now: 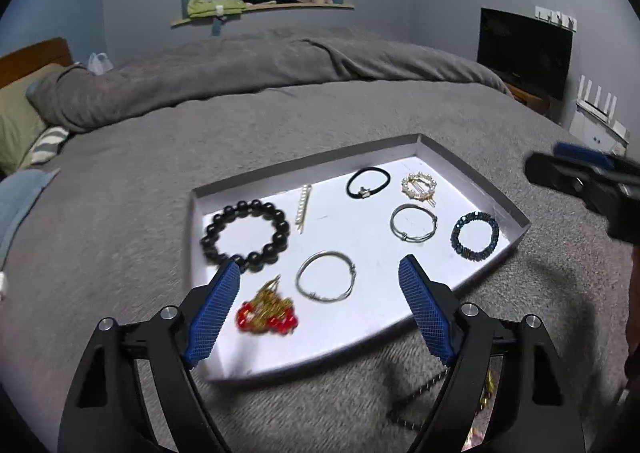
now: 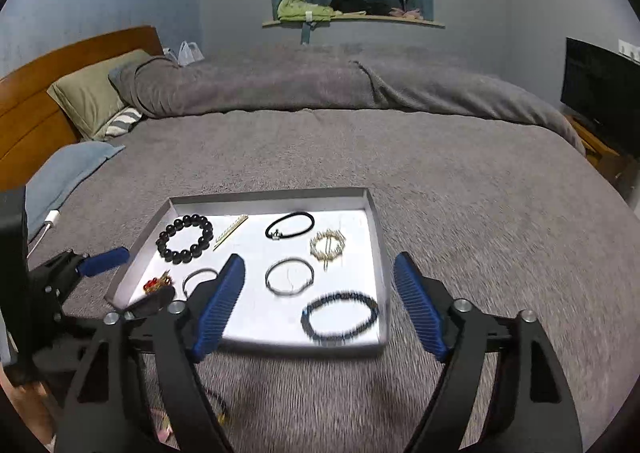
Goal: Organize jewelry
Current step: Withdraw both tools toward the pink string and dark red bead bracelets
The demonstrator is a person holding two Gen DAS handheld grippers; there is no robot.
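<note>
A shallow white tray [image 1: 476, 181] [image 2: 378, 237] lies on the grey bed. In it are a black bead bracelet [image 1: 246, 235] [image 2: 185, 239], a pearl hair clip [image 1: 302, 208] [image 2: 231, 232], a black hair tie [image 1: 368, 182] [image 2: 289, 230], a gold pearl brooch [image 1: 419, 185] [image 2: 328, 245], two silver bangles [image 1: 326, 276] [image 1: 413, 222] [image 2: 289, 276], a dark blue beaded bracelet [image 1: 475, 235] [image 2: 340, 316] and a red and gold piece [image 1: 267, 313] [image 2: 157, 284]. My left gripper [image 1: 320, 309] [image 2: 100, 261] is open above the tray's near edge. My right gripper [image 2: 318, 303] [image 1: 580, 173] is open and empty above the blue bracelet.
More loose jewelry lies on the blanket in front of the tray [image 1: 424, 389] [image 2: 218, 409]. The bed has a rumpled grey duvet [image 1: 240, 73], pillows [image 2: 92, 93] and a wooden headboard [image 2: 36, 93]. A television [image 1: 524, 49] stands at the right.
</note>
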